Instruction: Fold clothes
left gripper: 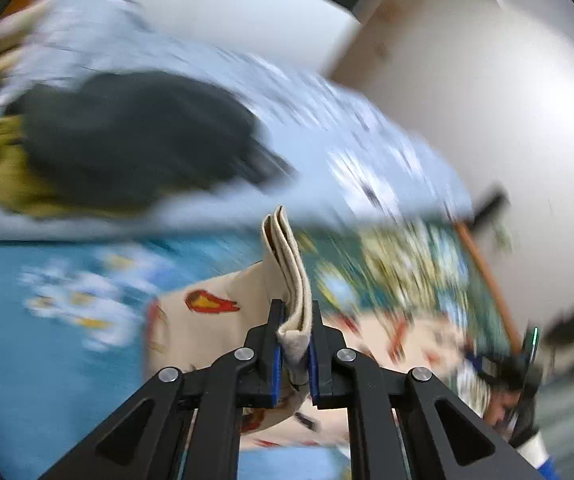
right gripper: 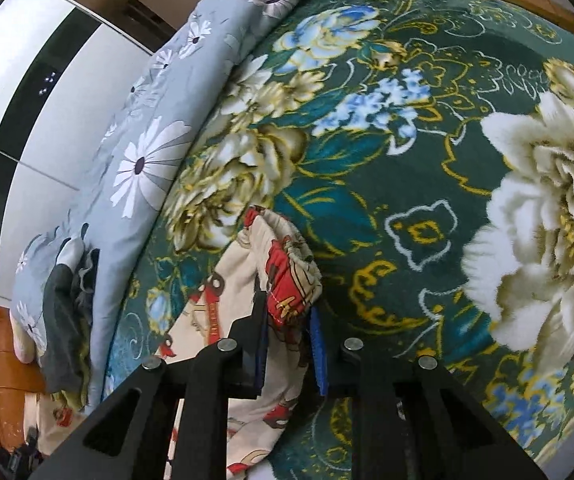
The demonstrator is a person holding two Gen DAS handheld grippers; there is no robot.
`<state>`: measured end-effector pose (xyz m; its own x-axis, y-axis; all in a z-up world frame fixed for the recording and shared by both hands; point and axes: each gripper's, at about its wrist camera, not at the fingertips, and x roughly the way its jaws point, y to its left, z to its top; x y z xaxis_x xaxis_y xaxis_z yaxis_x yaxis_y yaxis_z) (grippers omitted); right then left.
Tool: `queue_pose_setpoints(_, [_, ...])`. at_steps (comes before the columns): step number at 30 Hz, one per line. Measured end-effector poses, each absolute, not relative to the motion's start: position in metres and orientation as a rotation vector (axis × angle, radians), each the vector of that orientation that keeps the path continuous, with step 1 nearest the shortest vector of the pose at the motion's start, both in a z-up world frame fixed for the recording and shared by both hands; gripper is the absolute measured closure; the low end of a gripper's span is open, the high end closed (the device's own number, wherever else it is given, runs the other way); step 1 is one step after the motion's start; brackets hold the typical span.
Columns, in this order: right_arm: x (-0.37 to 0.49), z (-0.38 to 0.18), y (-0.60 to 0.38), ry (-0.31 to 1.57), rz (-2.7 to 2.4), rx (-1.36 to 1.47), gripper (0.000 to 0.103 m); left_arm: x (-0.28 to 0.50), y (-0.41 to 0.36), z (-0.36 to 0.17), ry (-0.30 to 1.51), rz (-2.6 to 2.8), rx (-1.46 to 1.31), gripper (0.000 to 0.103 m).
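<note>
Both grippers pinch the cream cartoon-print cotton garment (right gripper: 247, 280) above the dark green floral fleece blanket (right gripper: 407, 200).

The left gripper (left gripper: 295, 344) clamps a folded hem that stands up between its pads; the right gripper (right gripper: 289, 344) clamps the red-printed gathered waistband, and the cloth trails back toward the camera.

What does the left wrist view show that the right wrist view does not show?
Only the left wrist view: the left gripper shut on a folded cream hem, and a blue daisy sheet.
Only the right wrist view: the right gripper shut on the red-patterned waistband, and an orange headboard.
Both: the cream printed garment, the green floral blanket and the grey daisy quilt.
</note>
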<state>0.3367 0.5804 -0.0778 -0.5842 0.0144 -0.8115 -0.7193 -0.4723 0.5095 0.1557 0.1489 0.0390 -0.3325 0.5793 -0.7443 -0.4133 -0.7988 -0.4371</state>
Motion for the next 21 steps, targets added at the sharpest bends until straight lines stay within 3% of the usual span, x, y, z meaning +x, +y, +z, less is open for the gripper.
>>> queue_pose_setpoints(6, [0.342,-0.082,0.580,1.279,2.081,-1.064,0.083,0.197,0.274,-0.023,-0.012,1.931,-1.571,0.093])
queue_pose_setpoints(10, [0.345,-0.082,0.578,1.253,2.079,-1.095,0.083,0.200,0.304,-0.054,0.041,1.861,-1.654,0.092])
queue_pose_setpoints(15, [0.337,-0.064,0.567,1.169,2.125,-1.120,0.083,0.195,0.271,-0.038,-0.110,1.793,-1.611,0.076])
queue_pose_setpoints(17, [0.329,-0.048,0.556,1.108,2.175,-1.118,0.083,0.187,0.234,-0.022,-0.197,1.867,-1.573,0.063])
queue_pose_setpoints(21, [0.298,0.003,0.509,0.960,2.358,-1.116,0.084,0.171,0.148,0.007,-0.403,2.025,-1.530,0.058])
